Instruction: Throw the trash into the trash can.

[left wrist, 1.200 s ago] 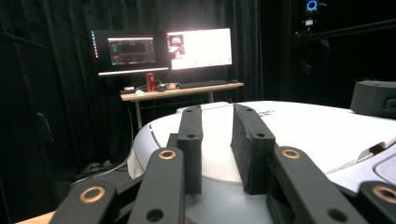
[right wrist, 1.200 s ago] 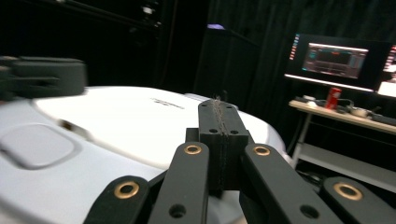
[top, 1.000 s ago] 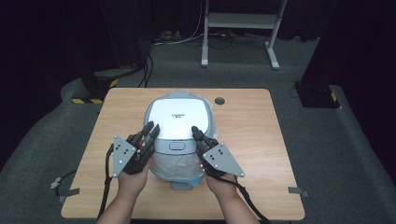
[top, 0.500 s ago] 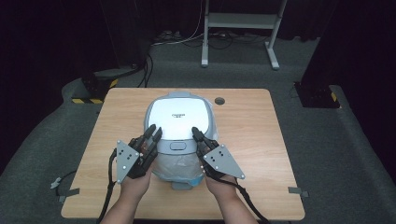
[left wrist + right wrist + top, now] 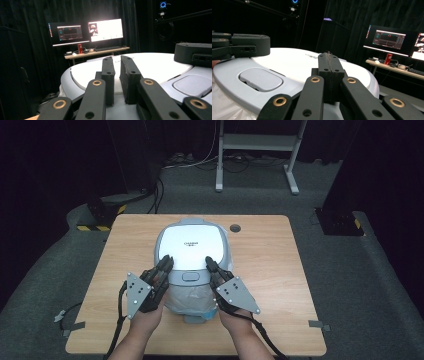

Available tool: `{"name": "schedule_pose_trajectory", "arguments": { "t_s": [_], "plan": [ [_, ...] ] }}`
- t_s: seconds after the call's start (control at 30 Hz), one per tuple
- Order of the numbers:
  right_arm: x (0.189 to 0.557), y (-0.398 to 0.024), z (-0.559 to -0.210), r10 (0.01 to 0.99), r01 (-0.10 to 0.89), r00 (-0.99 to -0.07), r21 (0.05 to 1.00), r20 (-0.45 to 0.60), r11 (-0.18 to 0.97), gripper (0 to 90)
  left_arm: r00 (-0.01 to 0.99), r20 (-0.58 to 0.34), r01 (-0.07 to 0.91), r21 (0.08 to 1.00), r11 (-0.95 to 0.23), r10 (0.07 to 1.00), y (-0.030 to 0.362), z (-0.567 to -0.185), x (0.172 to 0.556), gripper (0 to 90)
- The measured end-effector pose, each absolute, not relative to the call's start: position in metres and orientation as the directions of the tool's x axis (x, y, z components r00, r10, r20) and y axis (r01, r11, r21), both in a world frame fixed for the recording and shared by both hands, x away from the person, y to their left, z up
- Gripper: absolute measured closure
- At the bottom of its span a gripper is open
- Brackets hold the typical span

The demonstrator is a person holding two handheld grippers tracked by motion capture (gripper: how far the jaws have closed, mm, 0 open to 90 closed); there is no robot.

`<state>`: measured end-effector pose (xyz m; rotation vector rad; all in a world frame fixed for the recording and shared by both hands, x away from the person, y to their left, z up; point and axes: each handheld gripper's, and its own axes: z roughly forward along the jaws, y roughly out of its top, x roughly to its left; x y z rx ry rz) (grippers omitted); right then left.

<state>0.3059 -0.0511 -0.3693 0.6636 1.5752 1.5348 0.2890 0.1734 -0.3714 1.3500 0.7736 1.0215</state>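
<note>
A white and grey appliance with a domed lid stands mid-table, with clear plastic film bunched around its near side. My left gripper lies on the lid's near left corner. Its jaws have just been closing and stand a narrow gap apart, with nothing between them. My right gripper rests on the lid's near right corner, its pads pressed together on nothing. A grey latch button sits between the two grippers. Each gripper view shows the other gripper's dark body, the right gripper and the left gripper.
The wooden table has a round cable hole behind the appliance. A metal stand and cables lie on the floor beyond. Lit monitors stand on a far desk.
</note>
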Motion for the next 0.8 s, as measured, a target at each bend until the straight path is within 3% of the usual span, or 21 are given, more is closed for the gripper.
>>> {"name": "schedule_pose_trajectory", "arguments": {
  "t_s": [0.23, 0.3, 0.57, 0.8],
  "plan": [
    [0.304, -0.050, -0.368, 0.832, -0.171, -0.520, 0.978, -0.195, 0.122, 90.0, 0.402, 0.088, -0.113, 0.993, -0.046, 0.911, 0.176, -0.365, 0.290, 81.7],
    [0.304, -0.049, -0.361, 0.830, -0.154, -0.521, 0.978, -0.201, 0.140, 90.0, 0.394, 0.080, -0.084, 0.995, -0.051, 0.916, 0.179, -0.357, 0.291, 72.0],
    [0.305, -0.053, -0.353, 0.822, -0.128, -0.541, 0.984, -0.175, 0.125, 77.5, 0.400, 0.091, -0.116, 0.992, -0.048, 0.912, 0.182, -0.355, 0.287, 62.1],
    [0.303, -0.053, -0.349, 0.821, -0.132, -0.547, 0.985, -0.164, 0.110, 66.7, 0.413, 0.068, -0.116, 0.993, -0.021, 0.908, 0.186, -0.347, 0.287, 58.9]
  ]
}}
